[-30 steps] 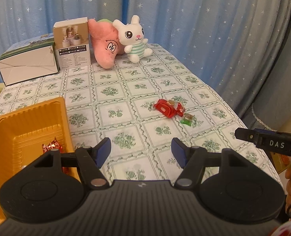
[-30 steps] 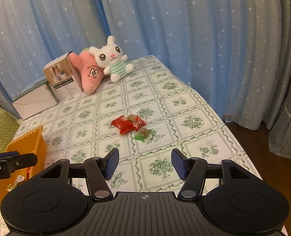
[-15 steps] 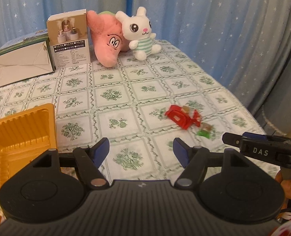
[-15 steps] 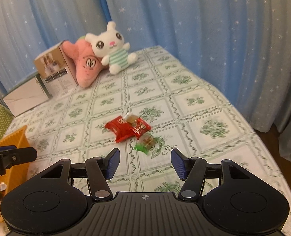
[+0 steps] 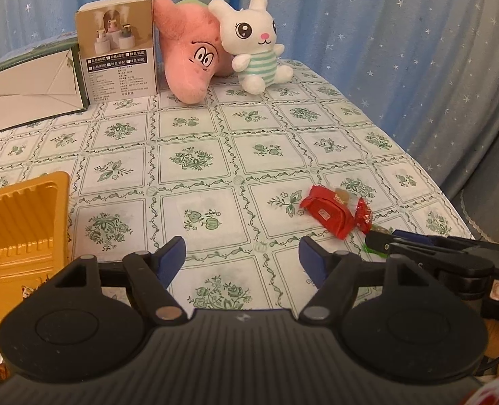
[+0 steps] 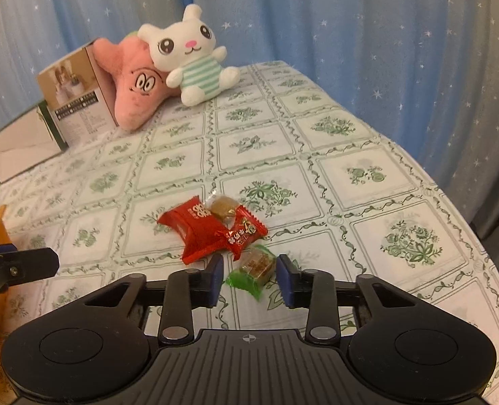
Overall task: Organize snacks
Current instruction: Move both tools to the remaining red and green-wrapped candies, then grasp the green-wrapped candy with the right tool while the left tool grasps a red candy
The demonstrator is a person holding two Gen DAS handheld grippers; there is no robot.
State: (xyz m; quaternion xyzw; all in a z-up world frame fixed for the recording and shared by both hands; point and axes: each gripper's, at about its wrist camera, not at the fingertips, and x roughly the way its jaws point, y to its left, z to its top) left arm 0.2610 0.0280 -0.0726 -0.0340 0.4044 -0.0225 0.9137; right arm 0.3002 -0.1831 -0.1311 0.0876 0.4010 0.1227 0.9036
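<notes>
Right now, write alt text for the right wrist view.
The right gripper is closing around a green-wrapped candy on a floral tablecloth, pads not yet touching. Two red snack packets lie just beyond it; plush toys and a box sit at the far end.

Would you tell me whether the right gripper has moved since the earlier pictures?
Yes: the right gripper has come forward and down, jaws closing around the green candy, toward the red packet.

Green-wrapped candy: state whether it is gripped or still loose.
Loose. The green-wrapped candy lies on the tablecloth between the right hand-held gripper's closing jaws; neither pad touches it yet.
</notes>
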